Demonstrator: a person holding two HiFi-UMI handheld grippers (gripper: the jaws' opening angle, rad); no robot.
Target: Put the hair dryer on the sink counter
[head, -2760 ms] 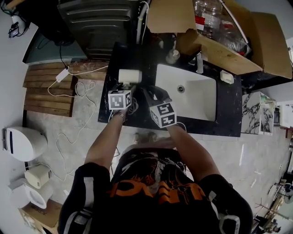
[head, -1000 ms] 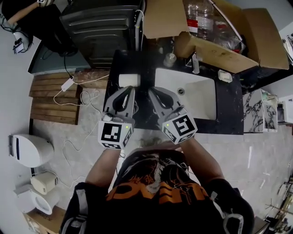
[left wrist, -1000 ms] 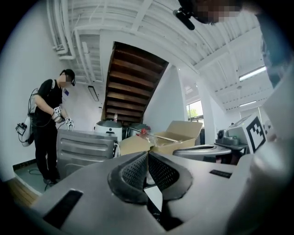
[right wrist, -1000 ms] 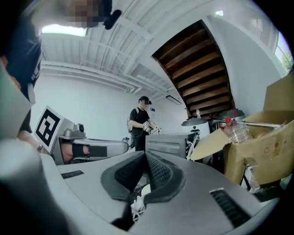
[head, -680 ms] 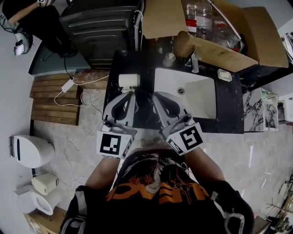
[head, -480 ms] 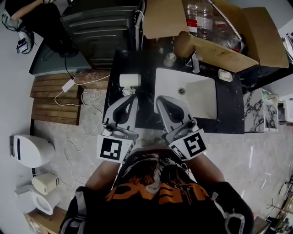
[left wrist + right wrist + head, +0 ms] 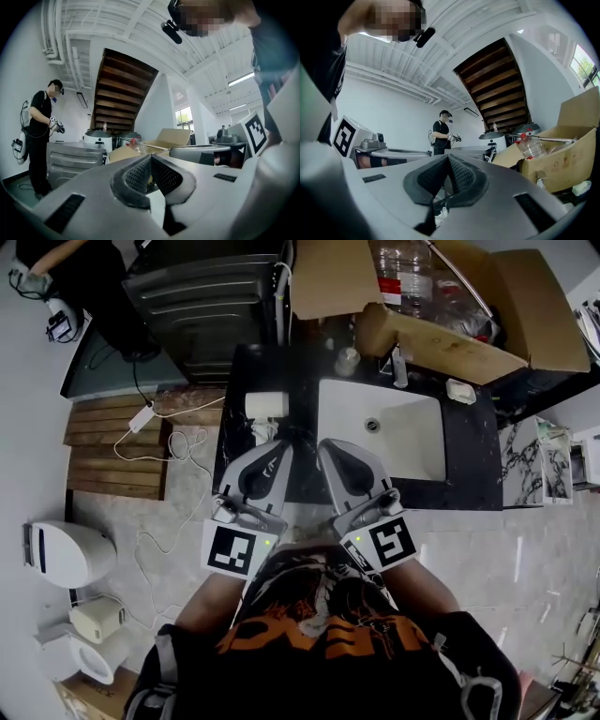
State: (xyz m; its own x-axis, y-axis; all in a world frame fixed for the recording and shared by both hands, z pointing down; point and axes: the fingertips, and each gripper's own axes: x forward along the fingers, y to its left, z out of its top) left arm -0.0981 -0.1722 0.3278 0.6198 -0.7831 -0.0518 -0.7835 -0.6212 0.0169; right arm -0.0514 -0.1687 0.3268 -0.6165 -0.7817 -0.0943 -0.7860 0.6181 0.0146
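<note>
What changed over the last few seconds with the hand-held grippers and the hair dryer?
Both pulled back from over the sink counter toward the person: the left hand-held gripper and right hand-held gripper are now near its front edge, jaws shut and empty. The hair dryer stayed lying on the counter.

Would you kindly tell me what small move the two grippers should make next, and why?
Probably just draw both grippers back toward the body and stop. The hair dryer already lies on the black sink counter, left of the white basin. The left gripper and right gripper are both shut, empty and apart from it, so nothing seems left to place.
</note>
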